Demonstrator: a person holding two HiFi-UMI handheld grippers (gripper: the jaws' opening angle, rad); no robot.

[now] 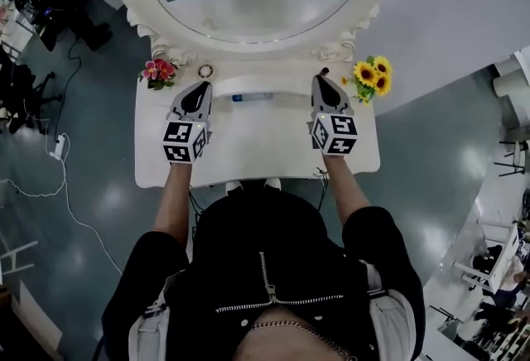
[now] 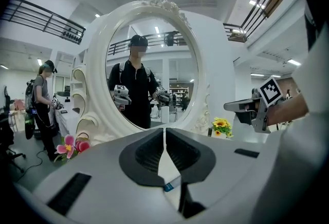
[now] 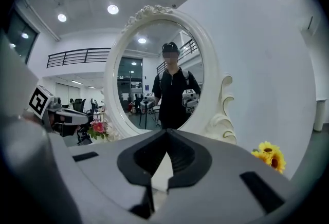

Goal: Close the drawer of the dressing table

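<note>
The white dressing table (image 1: 257, 148) with its oval mirror (image 1: 248, 16) stands right in front of me. Its top hides the drawer in the head view, and neither gripper view shows it. My left gripper (image 1: 201, 88) hovers over the left half of the top, jaws shut and empty (image 2: 164, 130). Over the right half, my right gripper (image 1: 321, 76) is shut too, with nothing in it (image 3: 166, 133). Both point roughly level at the mirror, which reflects me and the two grippers. Each gripper view shows the other gripper off to its side: the right gripper (image 2: 230, 106), the left gripper (image 3: 86, 115).
Pink flowers (image 1: 157, 71) stand at the table's back left and sunflowers (image 1: 371, 78) at the back right. A small ring (image 1: 205, 70) and a slim blue-white item (image 1: 252, 97) lie near the mirror's foot. A power strip (image 1: 58, 146) with cables lies on the floor to the left.
</note>
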